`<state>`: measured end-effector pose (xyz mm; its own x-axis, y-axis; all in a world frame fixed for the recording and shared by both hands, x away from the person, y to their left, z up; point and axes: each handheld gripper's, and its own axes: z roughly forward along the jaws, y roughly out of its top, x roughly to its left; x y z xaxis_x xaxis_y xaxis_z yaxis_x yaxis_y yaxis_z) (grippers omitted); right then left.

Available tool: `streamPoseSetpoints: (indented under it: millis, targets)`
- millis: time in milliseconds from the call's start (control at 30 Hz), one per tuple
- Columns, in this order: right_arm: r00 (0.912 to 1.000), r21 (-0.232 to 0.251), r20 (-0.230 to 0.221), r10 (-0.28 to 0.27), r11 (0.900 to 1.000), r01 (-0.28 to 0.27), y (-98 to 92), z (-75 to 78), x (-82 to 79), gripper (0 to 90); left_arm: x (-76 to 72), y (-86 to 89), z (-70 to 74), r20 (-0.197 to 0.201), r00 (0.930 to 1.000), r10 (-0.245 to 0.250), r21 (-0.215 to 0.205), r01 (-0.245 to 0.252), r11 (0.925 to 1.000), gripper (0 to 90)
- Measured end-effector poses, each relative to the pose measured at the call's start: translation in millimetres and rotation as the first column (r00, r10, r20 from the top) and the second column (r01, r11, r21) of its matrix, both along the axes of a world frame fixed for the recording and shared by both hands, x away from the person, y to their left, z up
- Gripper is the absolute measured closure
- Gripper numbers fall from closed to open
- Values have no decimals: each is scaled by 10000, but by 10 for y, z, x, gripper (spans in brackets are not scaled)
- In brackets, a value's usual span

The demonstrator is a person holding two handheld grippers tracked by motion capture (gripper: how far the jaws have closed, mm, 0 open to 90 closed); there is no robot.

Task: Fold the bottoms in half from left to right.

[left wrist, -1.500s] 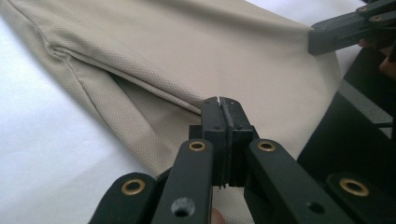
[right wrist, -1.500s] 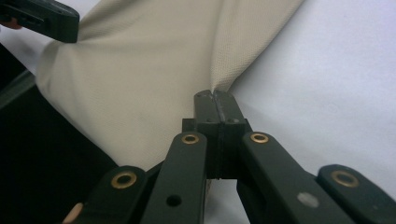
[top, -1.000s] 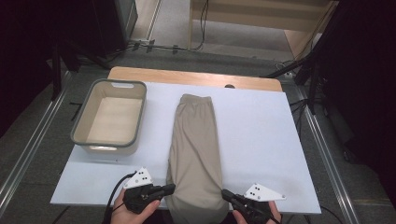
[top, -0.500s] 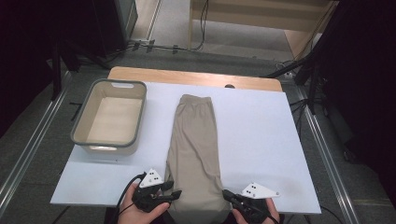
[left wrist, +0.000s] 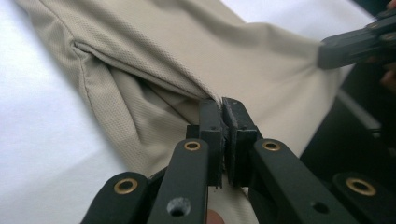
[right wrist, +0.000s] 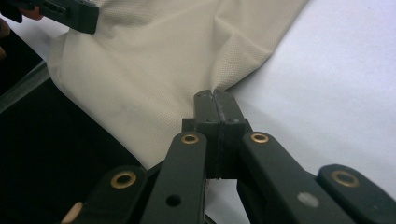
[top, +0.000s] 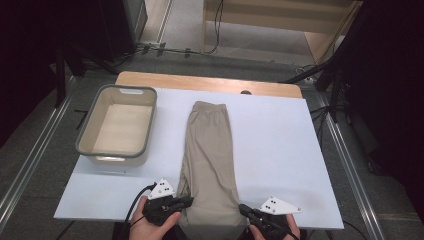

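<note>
Both grippers are working the near end of a folded pair of beige trousers (top: 209,165) that is lying lengthwise down the middle of the white tabletop (top: 280,145), waistband pointing away from the person and the near end hanging just over the table's front edge. The left gripper (top: 186,201) is sitting at the garment's left edge, and its jaws have just been closing: in the left gripper view they are pinching a ridge of the beige fabric (left wrist: 154,70) right where a seam fold is running into the tips of the left gripper (left wrist: 223,105). The right gripper (top: 246,210) is biting on the opposite edge, and in the right gripper view the tips of the right gripper (right wrist: 215,100) are pressing tight together on a small peak of the cloth (right wrist: 154,70), with bare white table showing to the right of it. Each gripper is showing up in the far corner of the other's view. Off to the left, well apart from the trousers, a beige plastic tub with a grey rim (top: 80,145) is standing on the tabletop.
</note>
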<state>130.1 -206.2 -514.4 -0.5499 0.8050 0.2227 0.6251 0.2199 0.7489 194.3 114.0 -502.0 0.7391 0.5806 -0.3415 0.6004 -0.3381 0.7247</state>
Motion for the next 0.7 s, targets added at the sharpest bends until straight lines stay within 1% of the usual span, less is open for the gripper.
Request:
streamPoseSetpoints:
  millis: [33,67,100,133,333,400,467,533,600,633,667,700]
  targets:
    - [10000,40,47,20,10000,-20,-6,15,-5,879,7,28,15,-148,9999,-27,-219,24,9998,881]
    - [10000,40,47,20,10000,-20,-6,15,-5,879,7,28,15,-148,9999,-27,-219,24,9998,885]
    - [9999,117,108,35,9999,-36,-17,43,-16,879,16,71,42,-271,9996,-51,-519,37,9986,887]
    - [9999,187,125,50,9998,-53,-20,60,-25,879,19,91,57,-331,9994,-112,-636,91,9979,889]
    - [9994,371,233,245,9990,-253,24,127,-70,879,13,224,153,-356,9990,-260,-767,232,9968,894]
    - [9991,426,269,324,9985,-335,51,134,-75,879,19,273,173,-418,9988,-242,-784,209,9967,895]
    - [9988,648,163,457,9968,-466,86,133,-73,879,25,307,189,-473,9985,-270,-744,235,9970,895]
    - [9985,723,82,534,9959,-539,119,122,-67,879,31,344,206,-438,9987,-247,-670,218,9975,895]
    - [9984,583,21,564,9967,-564,149,107,-64,878,48,364,193,-571,9980,-281,-692,241,9973,895]
    - [9988,394,1,496,9980,-495,160,96,-58,875,69,348,152,-865,9951,-481,-513,437,9977,895]
    - [9991,189,-60,420,9989,-419,167,76,-45,861,78,330,108,-920,9942,-552,-187,537,9984,893]
    - [9994,38,-123,324,9995,-323,168,53,-32,794,78,330,108,-920,9942,-552,-187,537,9984,883]
